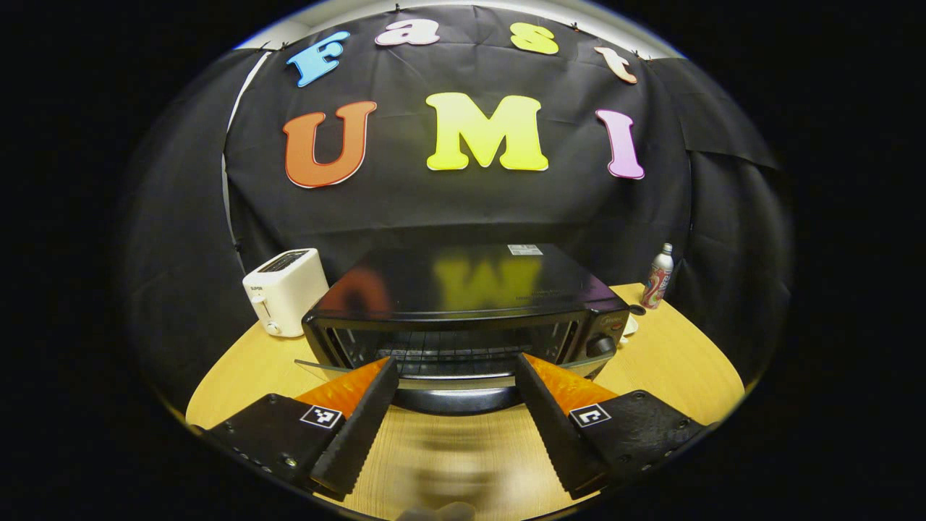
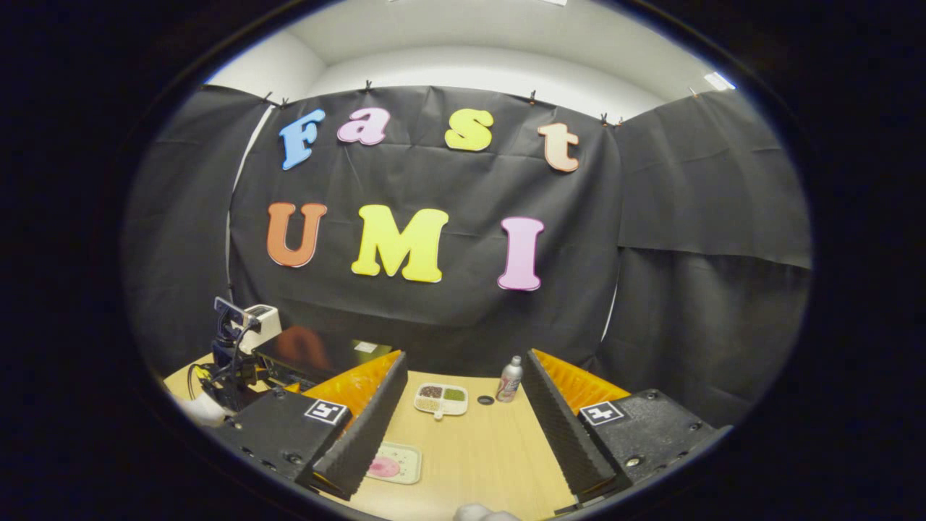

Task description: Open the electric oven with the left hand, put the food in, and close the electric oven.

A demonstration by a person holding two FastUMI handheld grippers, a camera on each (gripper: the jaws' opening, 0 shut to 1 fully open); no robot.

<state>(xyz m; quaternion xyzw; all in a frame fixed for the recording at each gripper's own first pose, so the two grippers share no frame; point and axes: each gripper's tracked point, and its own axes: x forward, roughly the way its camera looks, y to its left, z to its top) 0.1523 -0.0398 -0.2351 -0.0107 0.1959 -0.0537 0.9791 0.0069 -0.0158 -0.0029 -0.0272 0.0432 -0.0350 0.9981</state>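
In the left gripper view, we are seeing the black electric oven (image 1: 463,304) with its lowered glass door (image 1: 434,373) partly hidden behind our fingers (image 1: 362,427); its dark handle is smearing into a blur. The label on the small bottle (image 1: 658,278) is staying too small to read. In the right gripper view, we are finding the oven mostly hidden behind our left-hand finger, and the contents of the compartment tray (image 2: 441,399) and the pale plate with a pink patch (image 2: 394,463) are too small to identify.

White toaster (image 1: 284,289) on wooden table (image 1: 673,362); bottle (image 1: 657,277) standing at the far edge.
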